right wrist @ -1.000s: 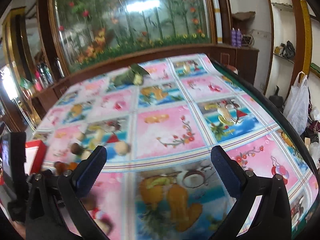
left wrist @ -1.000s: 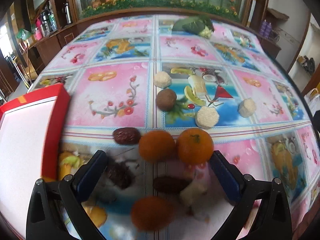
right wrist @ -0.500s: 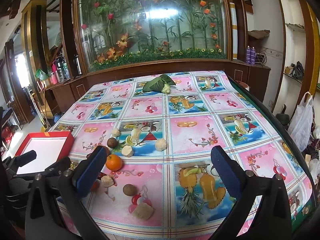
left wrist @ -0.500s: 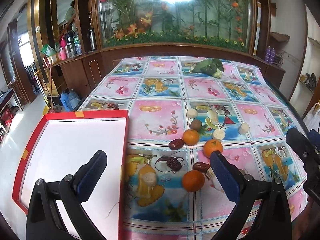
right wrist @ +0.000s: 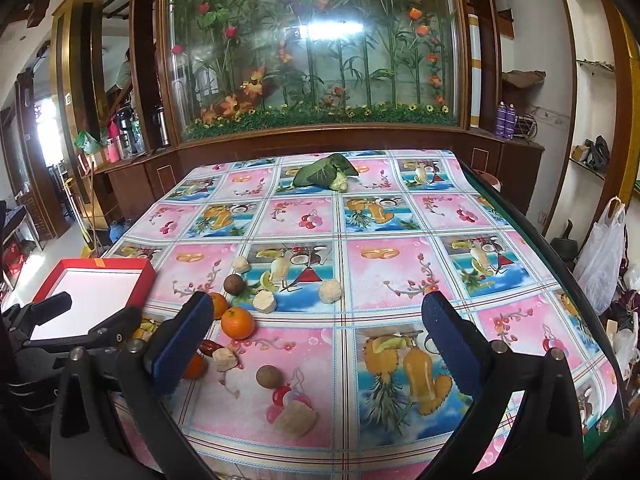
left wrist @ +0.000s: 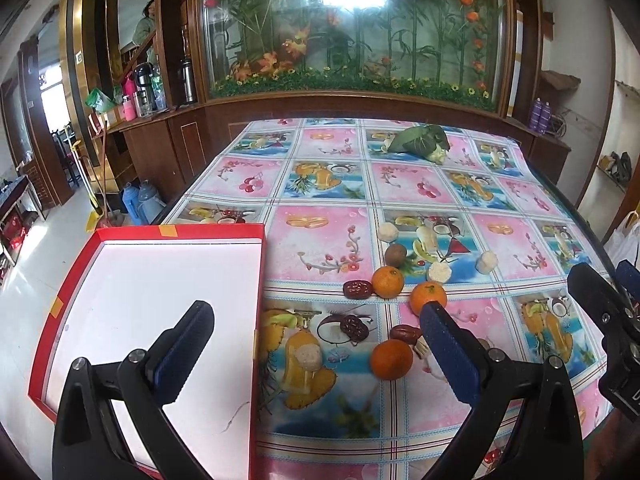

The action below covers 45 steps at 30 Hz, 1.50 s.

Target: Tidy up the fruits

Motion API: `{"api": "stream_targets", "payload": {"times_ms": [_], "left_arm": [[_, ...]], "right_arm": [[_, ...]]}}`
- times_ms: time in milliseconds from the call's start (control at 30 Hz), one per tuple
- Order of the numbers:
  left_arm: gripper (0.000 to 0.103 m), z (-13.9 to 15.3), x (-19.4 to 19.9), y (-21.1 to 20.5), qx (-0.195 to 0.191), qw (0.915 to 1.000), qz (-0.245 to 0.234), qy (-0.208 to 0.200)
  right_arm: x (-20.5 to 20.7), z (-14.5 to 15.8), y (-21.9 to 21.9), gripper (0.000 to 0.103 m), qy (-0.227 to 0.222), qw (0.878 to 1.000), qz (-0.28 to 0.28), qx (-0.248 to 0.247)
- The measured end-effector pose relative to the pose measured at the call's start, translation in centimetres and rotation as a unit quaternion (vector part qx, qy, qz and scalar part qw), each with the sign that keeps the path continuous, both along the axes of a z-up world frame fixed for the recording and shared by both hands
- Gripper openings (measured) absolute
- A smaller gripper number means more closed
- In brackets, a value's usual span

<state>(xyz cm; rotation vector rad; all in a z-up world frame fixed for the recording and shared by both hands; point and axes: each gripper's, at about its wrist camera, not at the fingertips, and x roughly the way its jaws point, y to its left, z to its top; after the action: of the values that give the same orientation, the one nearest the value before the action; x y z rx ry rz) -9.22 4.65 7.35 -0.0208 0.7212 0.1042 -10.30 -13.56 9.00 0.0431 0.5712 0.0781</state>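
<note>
**A:** Where do things stand, nearest first?

**B:** Both tools are held above the table, carrying nothing. The left gripper has its fingers spread wide; so does the right gripper. Just inside the left gripper's right finger sits the nearest orange, with a red date and a pale chunk touching that finger's tip. Under its left finger lies the red tray, white floor bare.

**A:** And beyond the fingertips?

**B:** Another date between the fingers, then two more oranges and a third date, then a brown round fruit and several pale pieces. Farthest, a leafy vegetable.

**A:** So how should the first pick go?

**B:** I'd judge the nearest orange the sensible start. Centre it between the left fingers, come straight down so the date beside it isn't nudged, and close gently at its widest part, since round fruit rolls. Then carry it left to the tray and set it low before letting go.
</note>
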Motion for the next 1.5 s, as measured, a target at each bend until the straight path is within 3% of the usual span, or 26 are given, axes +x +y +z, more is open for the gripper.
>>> {"api": "stream_targets", "payload": {"times_ms": [500,700,867,1167,1333,1400,1500], "left_arm": [[0.102,0.1,-0.5,0.1,0.008,0.9999,-0.012,0.006],[0.102,-0.5,-2.9,2.5,0.058,0.9977,-0.036,0.005],[0.102,-0.9,-5.5,3.7,0.085,0.9952,-0.049,0.002],[0.102,-1.7,-5.7,3.0,0.067,0.9943,-0.082,0.012],[0.102,-2.0,-4.7,1.6,0.05,0.9936,-0.1,0.018],[0.102,-2.2,-4.1,0.9,0.04,0.9925,-0.113,0.024],[0.101,-2.7,-3.0,-0.1,0.041,0.9912,-0.121,0.036]], "right_arm": [[-0.2,-0.2,-0.2,0.103,0.006,1.0,0.006,0.002],[-1.1,-1.9,-2.3,0.103,0.029,0.999,0.011,-0.022],[-1.8,-3.7,-4.1,0.103,0.052,0.998,0.034,-0.017],[-2.9,-5.4,-2.0,0.103,0.085,0.991,0.106,-0.009],[-2.1,-6.1,-0.9,0.095,0.101,0.987,0.128,0.007],[-1.6,-6.5,-0.6,0.085,0.111,0.985,0.134,0.008],[-0.9,-6.8,-0.2,0.079,0.12,0.983,0.142,0.012]]}}
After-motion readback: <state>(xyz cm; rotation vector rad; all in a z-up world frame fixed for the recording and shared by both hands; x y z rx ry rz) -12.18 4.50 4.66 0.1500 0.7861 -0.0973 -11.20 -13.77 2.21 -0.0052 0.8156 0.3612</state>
